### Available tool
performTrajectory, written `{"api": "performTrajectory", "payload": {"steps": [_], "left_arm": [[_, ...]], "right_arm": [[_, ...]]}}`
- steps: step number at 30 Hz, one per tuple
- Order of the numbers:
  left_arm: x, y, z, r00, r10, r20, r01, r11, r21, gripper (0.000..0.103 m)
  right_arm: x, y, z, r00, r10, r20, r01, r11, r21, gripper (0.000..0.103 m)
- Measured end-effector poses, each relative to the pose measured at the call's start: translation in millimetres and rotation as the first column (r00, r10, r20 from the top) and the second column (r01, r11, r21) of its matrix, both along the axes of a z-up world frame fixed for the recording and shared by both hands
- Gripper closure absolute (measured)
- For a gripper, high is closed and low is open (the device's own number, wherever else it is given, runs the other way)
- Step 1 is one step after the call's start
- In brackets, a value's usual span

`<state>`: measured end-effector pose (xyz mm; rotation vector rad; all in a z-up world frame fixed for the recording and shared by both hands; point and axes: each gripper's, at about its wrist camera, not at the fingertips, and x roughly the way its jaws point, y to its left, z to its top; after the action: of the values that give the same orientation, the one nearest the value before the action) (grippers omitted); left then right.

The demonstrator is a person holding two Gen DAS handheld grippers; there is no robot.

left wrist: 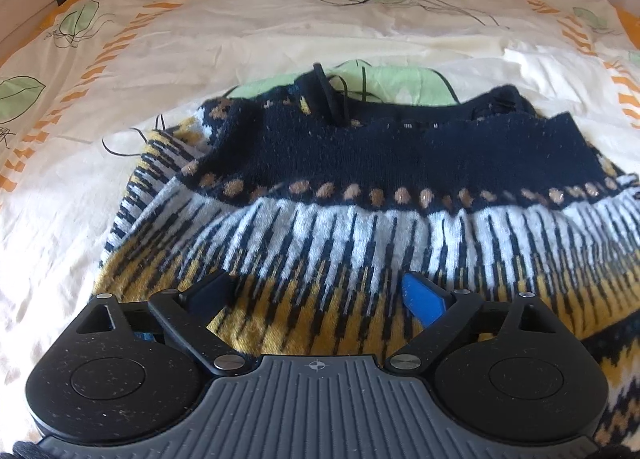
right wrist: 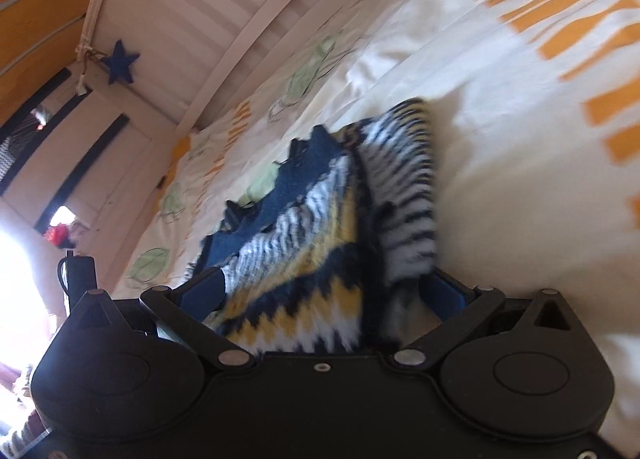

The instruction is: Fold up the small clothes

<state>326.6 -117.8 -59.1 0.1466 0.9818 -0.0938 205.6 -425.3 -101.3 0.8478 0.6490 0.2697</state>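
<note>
The left wrist view looks forward from just behind the left claw, level and low over the navy, white and mustard knitted sweater, very close to it, with the cream leaf-printed bed sheet beyond. The right wrist view sits just behind the right claw, rolled sideways so the bed tilts steeply, with the white slatted bed rail beyond. Both views share the sweater and sheet.
</note>
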Motion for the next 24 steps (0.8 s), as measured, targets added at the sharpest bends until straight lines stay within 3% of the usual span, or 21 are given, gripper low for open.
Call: {"api": "performTrajectory", "payload": {"steps": [9,12,14,15,17,24], "left_arm": [[29,-3,-4,0.999,0.034,0.018,-0.035,0.999,0.035,0.011],[35,-10,-12,1.0,0.019,0.014,-0.02,0.998,0.061,0.009],[38,-10,-9,1.0,0.013,0.005,-0.013,0.998,0.057,0.011],[39,-8,-6,1.0,0.016,-0.004,-0.016,0.999,0.041,0.013],[35,0,4,1.0,0.024,-0.003,-0.024,1.0,-0.002,0.026],[-16,54,48,0.998,0.014,0.064,-0.007,0.994,-0.105,0.026]], "right_arm": [[15,4,-1,1.0,0.014,-0.006,-0.014,1.0,0.003,0.001],[13,4,1,1.0,-0.003,-0.03,0.002,0.999,-0.036,0.025],[12,3,1,0.997,-0.023,-0.07,0.019,0.998,-0.053,0.058],[12,3,0,0.996,-0.025,-0.081,0.021,0.999,-0.049,0.059],[11,6,4,0.996,-0.03,-0.08,0.024,0.997,-0.072,0.061],[12,25,34,0.995,-0.052,-0.088,0.033,0.977,-0.208,0.064]]}}
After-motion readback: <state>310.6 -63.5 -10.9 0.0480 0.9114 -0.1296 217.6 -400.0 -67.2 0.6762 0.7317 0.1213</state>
